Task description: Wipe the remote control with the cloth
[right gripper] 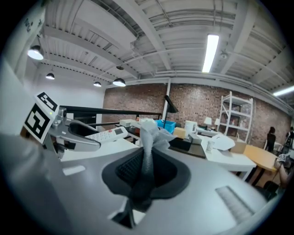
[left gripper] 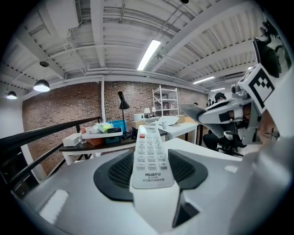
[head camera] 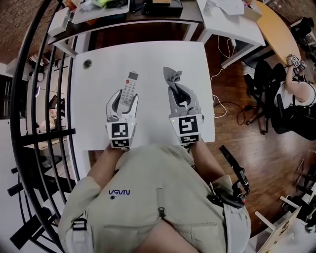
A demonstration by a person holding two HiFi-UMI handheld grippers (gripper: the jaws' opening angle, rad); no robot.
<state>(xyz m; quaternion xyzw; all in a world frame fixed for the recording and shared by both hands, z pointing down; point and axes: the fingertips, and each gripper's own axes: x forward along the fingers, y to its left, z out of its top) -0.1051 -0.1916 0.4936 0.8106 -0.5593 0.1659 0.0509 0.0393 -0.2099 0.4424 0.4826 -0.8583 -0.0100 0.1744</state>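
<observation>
A white remote control (head camera: 129,88) with a red button at its far end is clamped between the jaws of my left gripper (head camera: 124,100), above the white table (head camera: 148,54). In the left gripper view the remote (left gripper: 149,156) lies lengthwise between the dark pads (left gripper: 115,172), keypad up, pointing away. My right gripper (head camera: 180,95) is shut on a grey cloth (head camera: 173,76), whose bunched end sticks out past the fingertips. In the right gripper view the cloth (right gripper: 149,151) stands pinched between the pads. The two grippers are side by side, a short way apart.
A small dark round fitting (head camera: 87,63) sits at the table's far left. A black railing (head camera: 54,99) runs along the left. Behind stand a cluttered dark desk (head camera: 123,15) and a white table (head camera: 232,22). A person (head camera: 296,94) sits at the right.
</observation>
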